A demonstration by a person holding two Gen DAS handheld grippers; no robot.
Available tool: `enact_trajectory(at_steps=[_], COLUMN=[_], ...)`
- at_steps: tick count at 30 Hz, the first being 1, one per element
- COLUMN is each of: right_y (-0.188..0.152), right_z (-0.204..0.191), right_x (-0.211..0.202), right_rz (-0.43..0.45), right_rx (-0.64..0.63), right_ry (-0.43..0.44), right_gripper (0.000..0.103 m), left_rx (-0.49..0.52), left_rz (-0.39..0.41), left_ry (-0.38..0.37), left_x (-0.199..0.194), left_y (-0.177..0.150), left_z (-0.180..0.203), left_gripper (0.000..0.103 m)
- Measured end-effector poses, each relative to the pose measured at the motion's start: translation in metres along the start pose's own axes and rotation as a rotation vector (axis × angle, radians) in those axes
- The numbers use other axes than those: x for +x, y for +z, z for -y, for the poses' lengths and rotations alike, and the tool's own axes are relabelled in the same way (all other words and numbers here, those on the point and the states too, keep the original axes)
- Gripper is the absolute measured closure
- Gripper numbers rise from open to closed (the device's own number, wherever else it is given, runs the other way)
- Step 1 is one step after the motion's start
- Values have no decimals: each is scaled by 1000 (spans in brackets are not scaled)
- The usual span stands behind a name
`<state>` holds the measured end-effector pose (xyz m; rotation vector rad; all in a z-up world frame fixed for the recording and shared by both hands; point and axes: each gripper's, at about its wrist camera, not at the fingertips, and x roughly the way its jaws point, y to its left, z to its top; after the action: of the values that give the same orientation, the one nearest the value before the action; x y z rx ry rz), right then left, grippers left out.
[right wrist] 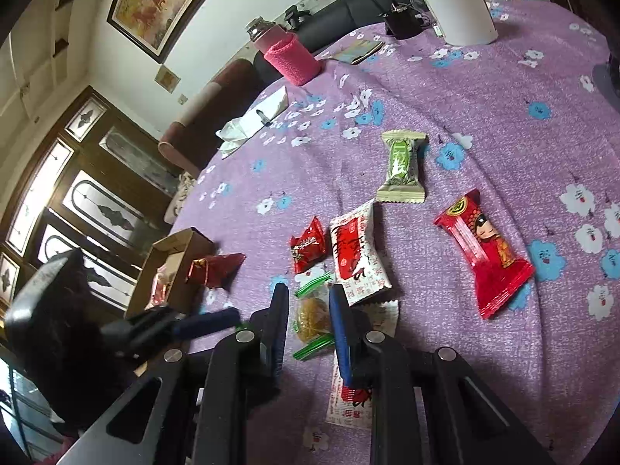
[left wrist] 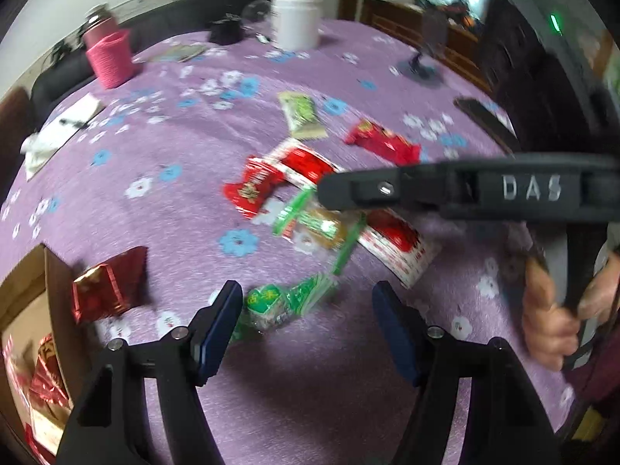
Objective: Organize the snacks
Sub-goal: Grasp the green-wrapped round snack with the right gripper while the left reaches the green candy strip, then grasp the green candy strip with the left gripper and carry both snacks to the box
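Observation:
Several wrapped snacks lie on the purple flowered tablecloth (right wrist: pixel 484 124). My right gripper (right wrist: pixel 309 312) is shut on a clear packet with green ends (right wrist: pixel 312 314); that packet also shows in the left wrist view (left wrist: pixel 316 228). My left gripper (left wrist: pixel 308 306) is open, with a green packet (left wrist: pixel 277 304) between its fingers on the cloth. A dark red foil snack (left wrist: pixel 106 285) sits at the rim of an open cardboard box (left wrist: pixel 27 310) that holds red snacks. Red and white packets (right wrist: pixel 358 250), a small red packet (right wrist: pixel 308 246), a green candy (right wrist: pixel 403 164) and a long red packet (right wrist: pixel 484 255) lie around.
A pink-sleeved bottle (right wrist: pixel 288 52), a white jar (right wrist: pixel 457 6), a black item (right wrist: pixel 403 21), a booklet (right wrist: pixel 358 51) and tissue with a pen (right wrist: pixel 254 120) sit at the table's far side. A dark phone (left wrist: pixel 484 116) lies at the right edge. A sofa stands behind.

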<state>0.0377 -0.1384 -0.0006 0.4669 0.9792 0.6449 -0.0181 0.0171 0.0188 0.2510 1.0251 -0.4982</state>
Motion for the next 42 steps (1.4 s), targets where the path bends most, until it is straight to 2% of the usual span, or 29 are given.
enact_trajectory(at_steps=[3, 5, 8, 10, 12, 13, 14, 15, 17, 18, 19, 20, 22, 34, 36, 37, 38, 39, 40, 41, 42], right_y=[-1, -3, -6, -8, -9, -10, -11, -11, -12, -12, -13, -14, -15, -15, -15, -15, -15, -15, -15, -15, -14], right_z=[-3, -8, -10, -13, -17, -19, -21, -24, -27, -29, -31, -33, -38, -39, -39, -38, -38, -37, -36, -34, -33], right_x=[3, 7, 15, 19, 21, 23, 24, 25, 26, 27, 28, 29, 31, 9, 8, 8, 8, 8, 9, 8, 8], right_rz=[-11, -25, -44, -51, -48, -47, -45, -41, -35, -33, -31, -28, -23, 57, 61, 60, 61, 61, 59, 58, 59], right_rx=[-10, -29, -46, -66, -91, -103, -116, -131, -152, -165, -180, -196, -231, -201, -194, -190, -187, -182, -175, -165, -156], right_ry=[30, 27, -8, -32, -55, -66, -77, -94, -120, -134, -150, -168, -232, -195, -188, -190, -195, -198, -194, -190, -187], right_gripper=[80, 72, 60, 60, 60, 60, 60, 60, 60, 60, 60, 63, 75, 77, 77, 77, 77, 77, 77, 77, 77], left_rx=[26, 19, -27, -36, -21, -2, 4, 12, -4, -19, -47, -58, -105, -221, -248, -274, -294, -303, -319, -329, -332], left_rz=[-20, -18, -15, -21, -14, -10, -12, -19, -11, -16, -8, 3, 5, 123, 124, 127, 125, 126, 131, 137, 142], left_ry=[25, 20, 2, 13, 38, 55, 65, 84, 83, 76, 65, 79, 75, 12, -6, -23, -49, -56, -47, -32, -23], left_x=[0, -5, -9, -8, -7, -5, -4, 0, 1, 2, 0, -2, -6, -48, -50, -51, -51, -50, -50, -50, -50], left_y=[-4, -8, -12, -15, -16, -15, -16, -16, -14, -14, -13, -13, -14, -27, -29, -31, -32, -31, -29, -27, -23], left_z=[6, 5, -2, -3, 1, 5, 6, 7, 5, 3, -1, -3, -11, -21, -25, -29, -33, -34, -35, -36, -36], left_gripper=[37, 64, 68, 68, 65, 52, 33, 28, 28, 30, 49, 80, 98, 99, 99, 92, 73, 60, 39, 34, 34])
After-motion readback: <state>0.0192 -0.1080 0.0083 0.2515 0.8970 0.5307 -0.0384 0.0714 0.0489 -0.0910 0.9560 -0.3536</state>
